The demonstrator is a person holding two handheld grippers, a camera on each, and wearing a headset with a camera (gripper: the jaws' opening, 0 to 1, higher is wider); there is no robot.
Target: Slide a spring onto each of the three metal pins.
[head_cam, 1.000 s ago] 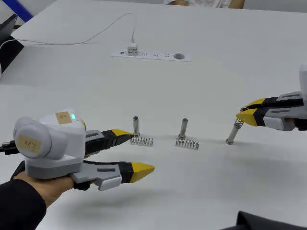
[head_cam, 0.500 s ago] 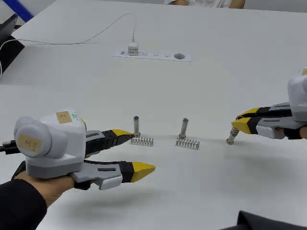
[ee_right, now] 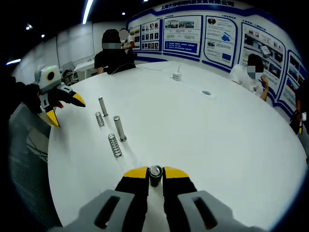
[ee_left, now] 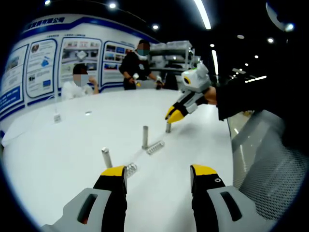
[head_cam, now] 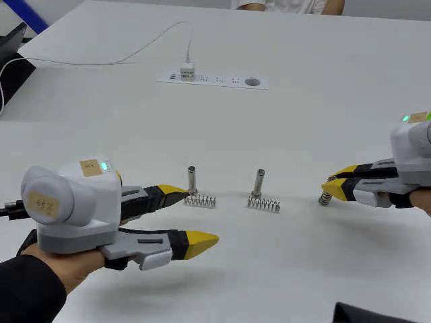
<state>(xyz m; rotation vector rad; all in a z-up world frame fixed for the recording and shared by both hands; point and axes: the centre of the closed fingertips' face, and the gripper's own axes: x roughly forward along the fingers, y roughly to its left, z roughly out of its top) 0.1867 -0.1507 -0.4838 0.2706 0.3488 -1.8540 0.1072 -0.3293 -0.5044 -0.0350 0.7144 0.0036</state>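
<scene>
The right pin (ee_right: 155, 171) stands at the far right of the white worktop (head_cam: 303, 121), with a spring (head_cam: 326, 198) around its lower part, as far as the small head view lets one tell. The right tool (head_cam: 330, 186) is clamped on this pin's top, one jaw on either side. To the left, the middle pin (head_cam: 258, 180) and left pin (head_cam: 192, 178) stand upright and bare. A middle spring (head_cam: 263, 203) and a left spring (head_cam: 200, 200) lie flat, one at each base. The left tool (head_cam: 202, 215) hovers near left with its jaws wide apart, clear of the pins.
</scene>
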